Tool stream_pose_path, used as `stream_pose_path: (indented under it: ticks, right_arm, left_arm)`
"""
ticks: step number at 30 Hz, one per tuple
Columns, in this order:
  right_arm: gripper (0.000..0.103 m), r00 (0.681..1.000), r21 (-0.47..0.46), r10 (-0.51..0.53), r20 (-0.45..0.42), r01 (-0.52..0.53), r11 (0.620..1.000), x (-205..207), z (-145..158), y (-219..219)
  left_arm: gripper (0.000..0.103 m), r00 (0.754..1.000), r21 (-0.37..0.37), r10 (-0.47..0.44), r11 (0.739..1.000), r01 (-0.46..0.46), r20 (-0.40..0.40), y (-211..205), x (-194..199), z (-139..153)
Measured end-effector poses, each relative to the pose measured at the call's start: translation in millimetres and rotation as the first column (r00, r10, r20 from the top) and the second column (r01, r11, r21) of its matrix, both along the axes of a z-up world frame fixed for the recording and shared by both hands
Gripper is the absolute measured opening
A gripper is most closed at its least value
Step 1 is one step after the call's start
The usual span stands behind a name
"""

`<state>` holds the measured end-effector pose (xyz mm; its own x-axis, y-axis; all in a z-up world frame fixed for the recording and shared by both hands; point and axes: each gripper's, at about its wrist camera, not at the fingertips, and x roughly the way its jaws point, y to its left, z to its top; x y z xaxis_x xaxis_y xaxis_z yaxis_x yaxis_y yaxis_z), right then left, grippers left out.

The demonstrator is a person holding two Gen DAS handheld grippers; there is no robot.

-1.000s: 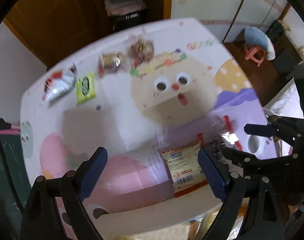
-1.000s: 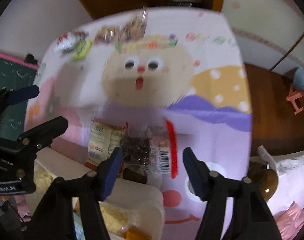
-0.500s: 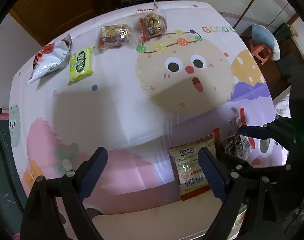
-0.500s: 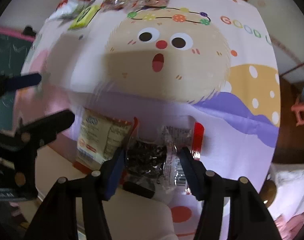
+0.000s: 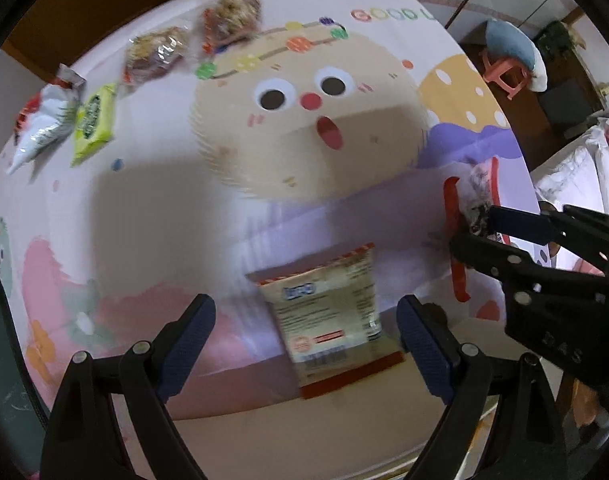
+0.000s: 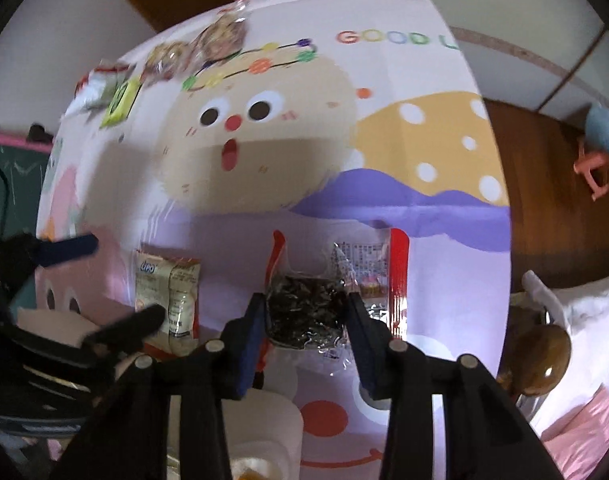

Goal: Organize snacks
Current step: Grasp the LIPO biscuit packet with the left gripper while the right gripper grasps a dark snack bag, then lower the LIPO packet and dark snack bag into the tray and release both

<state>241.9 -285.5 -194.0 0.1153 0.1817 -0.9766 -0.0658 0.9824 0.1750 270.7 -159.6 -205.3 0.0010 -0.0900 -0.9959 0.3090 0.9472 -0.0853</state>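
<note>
the dark snack packet [image 6: 304, 312] is gripped in the right gripper [image 6: 304, 320] for sorting; the left gripper [image 5: 304, 328] is held wide over the lipo packet [image 5: 328, 312].

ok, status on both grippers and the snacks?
Right gripper closed on the clear dark-snack packet. Left gripper open over the Lipo packet, not gripping. Four snacks lined along the far edge; nothing in the way.

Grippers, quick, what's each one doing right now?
Left gripper: open, holding nothing, over the Lipo packet.
Right gripper: closed on the dark snack bag.
</note>
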Motion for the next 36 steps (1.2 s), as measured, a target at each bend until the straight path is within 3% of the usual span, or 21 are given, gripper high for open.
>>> stream_pose_path:
  ticks: [4, 7, 12, 17, 22, 28, 32, 36]
  right_arm:
    - [0.04, 1.0, 0.008, -0.029, -0.006, 0.029, 1.0, 2.3, 3.9, -11.5]
    - [0.04, 0.999, 0.028, -0.037, -0.01, 0.037, 0.999, 1.2, -1.4, -13.2]
    - [0.04, 1.0, 0.044, -0.029, -0.01, 0.029, 0.999, -6.2, 1.7, -16.2]
    - [0.04, 0.999, 0.06, -0.04, 0.022, 0.039, 0.997, -6.7, 9.9, -12.1]
    - [0.04, 0.987, 0.091, -0.09, 0.131, 0.078, 0.993, -13.2, 45.8, -18.3]
    - [0.04, 0.948, 0.141, -0.101, 0.301, 0.061, 0.988, -47.3, 123.7, -12.5]
    - [0.04, 0.92, 0.165, -0.054, 0.389, -0.012, 0.986, -89.9, 170.2, 5.3]
    - [0.04, 0.891, 0.148, 0.008, 0.455, -0.085, 0.985, -136.6, 200.6, 30.6]
  left_arm:
    - [0.089, 0.996, -0.006, 0.058, 0.998, -0.058, -0.066, -2.7, 5.5, -12.3]
    - [0.07, 0.99, -0.004, 0.091, 0.996, -0.092, -0.104, -1.9, 7.0, -21.2]
    - [0.046, 0.998, -0.004, 0.048, 0.999, -0.048, -0.037, -10.8, 0.5, -9.3]
    - [0.045, 0.997, -0.048, 0.068, 0.997, -0.066, 0.043, -4.6, -4.4, 12.9]
    - [0.045, 0.961, -0.134, 0.16, 0.982, -0.132, 0.226, 25.2, -9.9, 84.2]
    - [0.045, 0.896, -0.243, 0.206, 0.963, -0.115, 0.393, 75.9, -53.6, 184.0]
    - [0.045, 0.865, -0.281, 0.212, 0.956, -0.087, 0.454, 114.0, -101.9, 228.8]
    - [0.045, 0.848, -0.272, 0.19, 0.961, -0.057, 0.495, 130.2, -156.5, 245.1]
